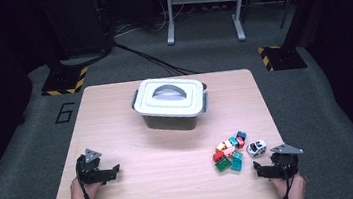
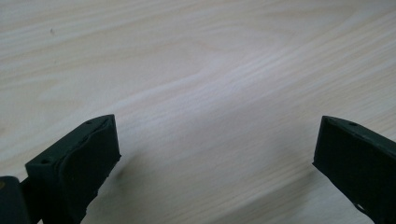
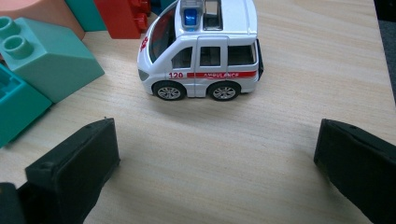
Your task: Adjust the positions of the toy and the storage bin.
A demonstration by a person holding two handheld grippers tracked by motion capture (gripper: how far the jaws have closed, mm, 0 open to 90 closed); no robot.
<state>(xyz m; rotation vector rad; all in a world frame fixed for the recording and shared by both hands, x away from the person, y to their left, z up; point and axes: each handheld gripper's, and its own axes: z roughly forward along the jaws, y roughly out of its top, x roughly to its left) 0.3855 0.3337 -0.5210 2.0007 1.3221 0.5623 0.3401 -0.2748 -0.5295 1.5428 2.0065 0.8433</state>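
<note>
A white toy ambulance [image 1: 256,147] stands on the wooden table [image 1: 135,149] at the front right, beside a heap of coloured blocks [image 1: 228,154]. In the right gripper view the ambulance [image 3: 201,51] sits side-on just beyond my right gripper [image 3: 215,154], whose jaws stand wide open with only bare wood between them. Teal blocks [image 3: 46,56] and a red block [image 3: 123,16] lie to its left. From above, the right gripper [image 1: 259,169] rests near the front edge, just short of the ambulance. My left gripper [image 1: 114,171] lies at the front left, open over bare table [image 2: 215,154].
A grey storage box with a white handled lid [image 1: 170,102] stands closed at the middle back of the table. The table's right edge [image 3: 380,56] runs close to the ambulance. Beyond the table are dark floor, cables and a stand's legs [image 1: 204,10].
</note>
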